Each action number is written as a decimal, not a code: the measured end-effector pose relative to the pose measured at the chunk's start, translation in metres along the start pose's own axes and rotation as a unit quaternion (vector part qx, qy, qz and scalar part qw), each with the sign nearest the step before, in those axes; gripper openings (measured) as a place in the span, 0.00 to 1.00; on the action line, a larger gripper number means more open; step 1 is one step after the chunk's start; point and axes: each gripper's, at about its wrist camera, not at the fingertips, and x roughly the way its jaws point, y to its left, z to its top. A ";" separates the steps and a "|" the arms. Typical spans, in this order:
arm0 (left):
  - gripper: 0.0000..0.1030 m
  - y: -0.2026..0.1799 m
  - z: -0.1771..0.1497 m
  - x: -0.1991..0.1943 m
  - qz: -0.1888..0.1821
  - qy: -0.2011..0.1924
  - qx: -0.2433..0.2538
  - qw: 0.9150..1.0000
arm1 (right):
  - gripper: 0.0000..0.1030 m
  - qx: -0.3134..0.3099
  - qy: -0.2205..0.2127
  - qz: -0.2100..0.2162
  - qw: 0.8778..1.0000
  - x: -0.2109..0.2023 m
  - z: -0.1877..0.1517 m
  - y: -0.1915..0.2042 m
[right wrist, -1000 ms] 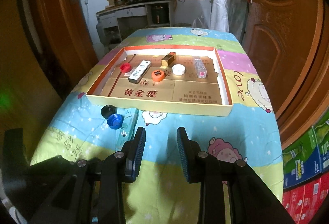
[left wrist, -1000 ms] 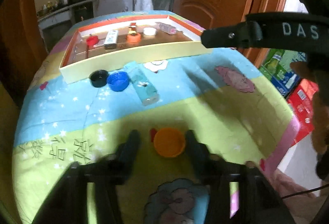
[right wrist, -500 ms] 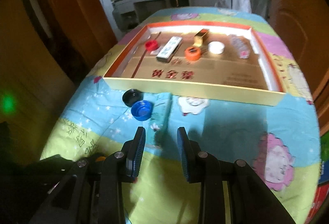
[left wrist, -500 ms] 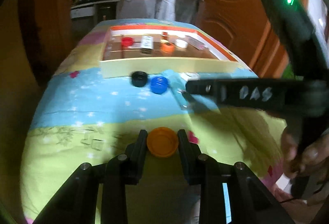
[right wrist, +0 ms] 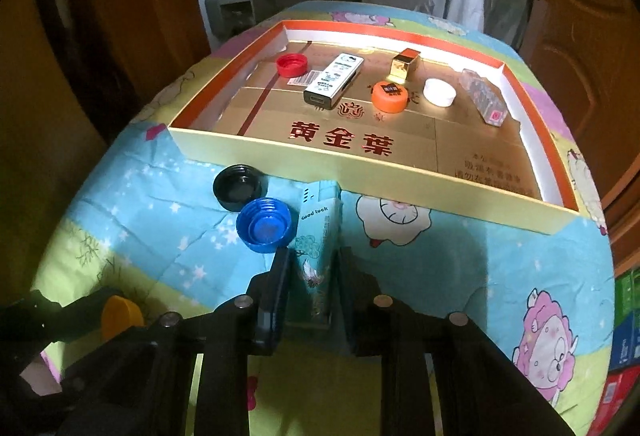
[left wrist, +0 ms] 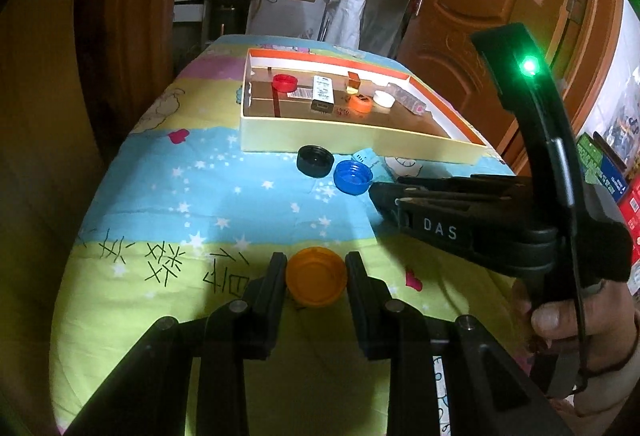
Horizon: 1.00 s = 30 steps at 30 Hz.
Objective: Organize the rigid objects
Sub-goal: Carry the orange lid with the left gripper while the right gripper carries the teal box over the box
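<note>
- left gripper (left wrist: 316,276): jaws pinching the orange cap (left wrist: 316,281) across its width, one finger against each side; cap is over the yellow-green band of the tablecloth (left wrist: 160,196), open side up. whether it is lifted cannot be told.
- orange cap handling (judgement): light, stiff plastic, smooth round wall, so it could squirt out if squeezed off-centre; a hold across the middle looks right.
- right gripper (right wrist: 310,268): jaws spread either side of the teal box (right wrist: 318,236), close to its long faces; contact cannot be told.
- teal box: slim, printed "good luck", lying flat just in front of the tray (right wrist: 360,172). probably light card, may dent; grip mid-length on the long sides.
- blue cap (right wrist: 264,225) touches the teal box's left edge, black cap (right wrist: 238,188) beside it; both outside the tray.
</note>
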 end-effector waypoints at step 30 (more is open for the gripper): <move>0.29 -0.018 0.042 -0.004 -0.001 -0.031 0.028 0.999 | 0.22 0.036 -0.068 0.017 0.997 -0.060 0.005 -0.025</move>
